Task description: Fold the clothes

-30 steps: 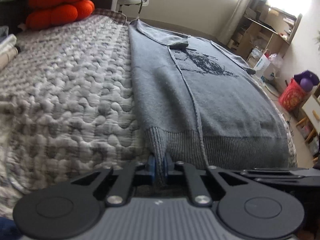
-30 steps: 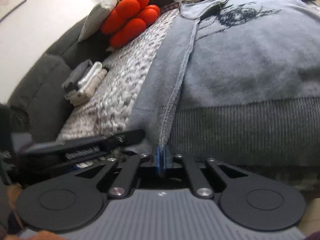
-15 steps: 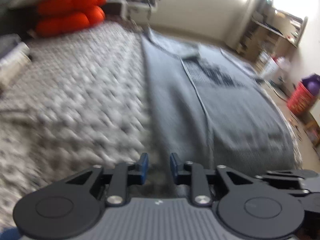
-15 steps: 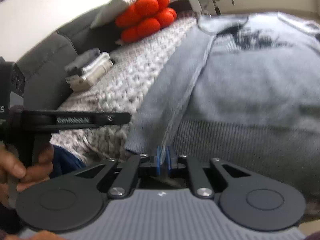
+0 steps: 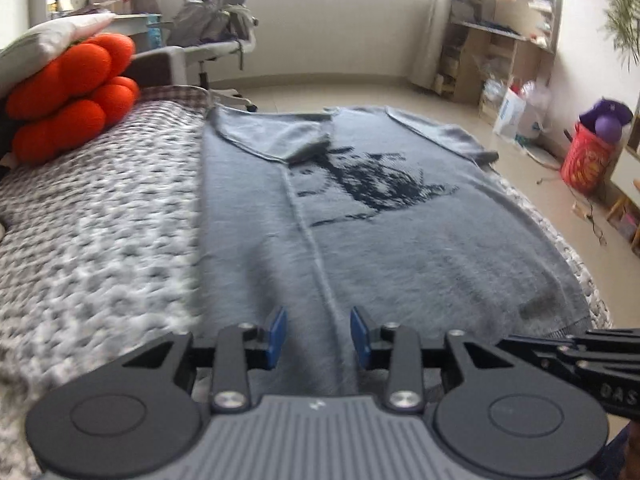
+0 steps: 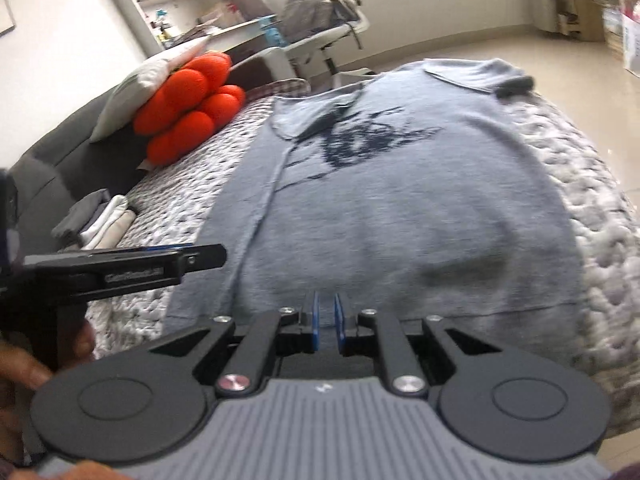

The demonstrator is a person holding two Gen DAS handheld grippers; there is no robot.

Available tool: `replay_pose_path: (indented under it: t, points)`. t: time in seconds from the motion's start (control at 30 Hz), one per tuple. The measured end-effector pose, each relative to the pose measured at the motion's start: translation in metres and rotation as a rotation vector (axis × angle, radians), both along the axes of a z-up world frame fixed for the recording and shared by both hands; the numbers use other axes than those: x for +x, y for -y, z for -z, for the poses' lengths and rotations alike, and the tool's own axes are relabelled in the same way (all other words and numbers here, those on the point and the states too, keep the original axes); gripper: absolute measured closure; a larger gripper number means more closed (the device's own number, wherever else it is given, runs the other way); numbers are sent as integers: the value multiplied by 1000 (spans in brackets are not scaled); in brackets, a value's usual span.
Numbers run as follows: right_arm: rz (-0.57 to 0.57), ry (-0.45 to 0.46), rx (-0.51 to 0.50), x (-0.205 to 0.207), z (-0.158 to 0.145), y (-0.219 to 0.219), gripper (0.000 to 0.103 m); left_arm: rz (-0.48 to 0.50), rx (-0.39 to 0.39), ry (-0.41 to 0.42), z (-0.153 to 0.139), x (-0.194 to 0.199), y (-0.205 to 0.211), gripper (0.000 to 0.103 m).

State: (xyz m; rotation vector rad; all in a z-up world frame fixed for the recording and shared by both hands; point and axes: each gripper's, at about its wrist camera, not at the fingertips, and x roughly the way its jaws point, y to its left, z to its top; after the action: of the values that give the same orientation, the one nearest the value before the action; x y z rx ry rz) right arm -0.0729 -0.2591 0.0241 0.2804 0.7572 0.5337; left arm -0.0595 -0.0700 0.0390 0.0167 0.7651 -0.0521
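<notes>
The left tongs (image 5: 318, 336) are opening, nothing gripped, above the grey sweater (image 5: 400, 240); the right tongs (image 6: 327, 322) part narrowly, also empty. The sweater lies flat on a knitted blanket (image 5: 100, 232) covering the bed, orange cushion (image 5: 72, 92) beyond.

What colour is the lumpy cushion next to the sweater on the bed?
Bright orange-red cushion, clearest in the right wrist view.

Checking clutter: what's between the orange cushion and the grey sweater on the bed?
Only bare knitted blanket lies between orange cushion and sweater, shown in both wrist views.
</notes>
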Motion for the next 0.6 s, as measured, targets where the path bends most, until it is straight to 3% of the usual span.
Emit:
replay_pose_path:
  t: [0.1, 0.2, 0.33, 0.5, 0.6]
  points:
    - [29, -6, 4, 4, 0, 10, 88, -14, 23, -27, 13, 12, 10, 67]
    - [66, -30, 10, 10, 2, 20, 88, -27, 29, -17, 25, 15, 10, 57]
    - [99, -62, 15, 18, 7, 30, 88, -31, 13, -22, 18, 14, 7, 55]
    - [115, -70, 22, 22, 9, 39, 88, -36, -27, 32, 2, 24, 8, 49]
    - [116, -94, 16, 27, 14, 40, 89, -36, -39, -19, 12, 40, 10, 48]
